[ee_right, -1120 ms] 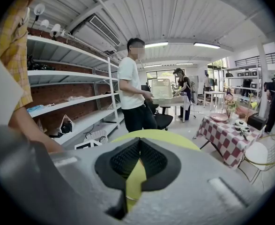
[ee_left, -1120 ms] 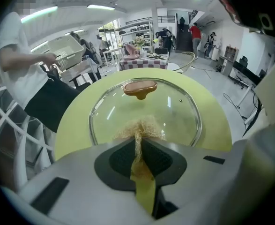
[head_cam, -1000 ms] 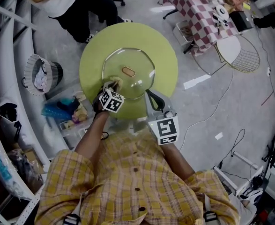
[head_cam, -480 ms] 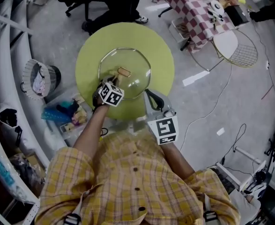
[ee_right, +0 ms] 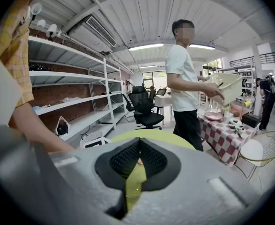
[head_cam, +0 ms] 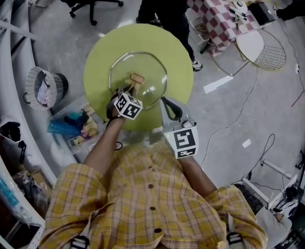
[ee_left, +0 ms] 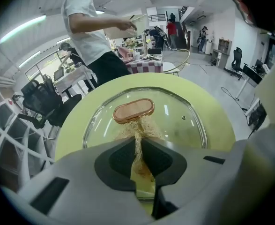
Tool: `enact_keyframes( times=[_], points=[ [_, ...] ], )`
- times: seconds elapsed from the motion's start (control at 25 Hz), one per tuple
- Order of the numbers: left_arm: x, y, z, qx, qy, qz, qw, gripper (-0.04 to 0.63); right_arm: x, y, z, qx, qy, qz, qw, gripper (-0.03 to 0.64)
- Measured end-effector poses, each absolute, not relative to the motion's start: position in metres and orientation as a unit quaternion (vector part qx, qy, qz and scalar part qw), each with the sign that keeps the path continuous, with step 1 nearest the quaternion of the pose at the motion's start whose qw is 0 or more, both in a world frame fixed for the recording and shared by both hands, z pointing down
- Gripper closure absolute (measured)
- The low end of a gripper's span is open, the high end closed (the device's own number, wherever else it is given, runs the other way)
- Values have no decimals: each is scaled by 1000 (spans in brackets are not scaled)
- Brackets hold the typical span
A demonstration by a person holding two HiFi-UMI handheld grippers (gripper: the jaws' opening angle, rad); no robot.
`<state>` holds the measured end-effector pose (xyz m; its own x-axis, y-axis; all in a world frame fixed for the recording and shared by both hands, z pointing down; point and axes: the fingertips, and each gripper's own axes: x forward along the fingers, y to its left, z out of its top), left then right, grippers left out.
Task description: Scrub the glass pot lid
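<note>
Two grippers: the left gripper [ee_left: 138,149], clamped on a fibrous scrubber [ee_left: 139,130], presses the glass pot lid [head_cam: 151,90] at its seven o'clock. The lid lies at the centre of the table [head_cam: 181,56]. The right gripper [head_cam: 168,107], jaws together and empty, hovers at five o'clock. Scrubbing seems under way; the next move calls for sweeping toward the rim.

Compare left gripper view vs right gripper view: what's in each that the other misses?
Left only: the left tool shut on a fibrous scrubber, which lies against the glass lid just below its copper handle. Right only: the right tool, shut on nothing, and the wearer's forearm. Both: the green table, the person in a white shirt and the checkered table.
</note>
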<state>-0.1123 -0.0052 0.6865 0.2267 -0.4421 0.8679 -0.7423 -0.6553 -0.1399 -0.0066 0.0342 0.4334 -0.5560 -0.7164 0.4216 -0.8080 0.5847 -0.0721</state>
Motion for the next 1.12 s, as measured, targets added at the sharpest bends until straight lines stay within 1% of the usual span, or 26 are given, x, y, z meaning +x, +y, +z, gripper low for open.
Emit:
enact_keyframes(
  times=[0.16, 0.52, 1.12],
  points=[
    [-103, -1, 686, 770, -382, 485, 159, 554, -6, 35, 433, 436, -873, 129, 176, 618],
    [-94, 10, 686, 791, -340, 494, 121, 554, -6, 34, 427, 437, -873, 128, 173, 618],
    [-105, 47, 692, 793, -336, 489, 138, 554, -16, 35, 445, 418, -875, 160, 181, 618]
  ],
)
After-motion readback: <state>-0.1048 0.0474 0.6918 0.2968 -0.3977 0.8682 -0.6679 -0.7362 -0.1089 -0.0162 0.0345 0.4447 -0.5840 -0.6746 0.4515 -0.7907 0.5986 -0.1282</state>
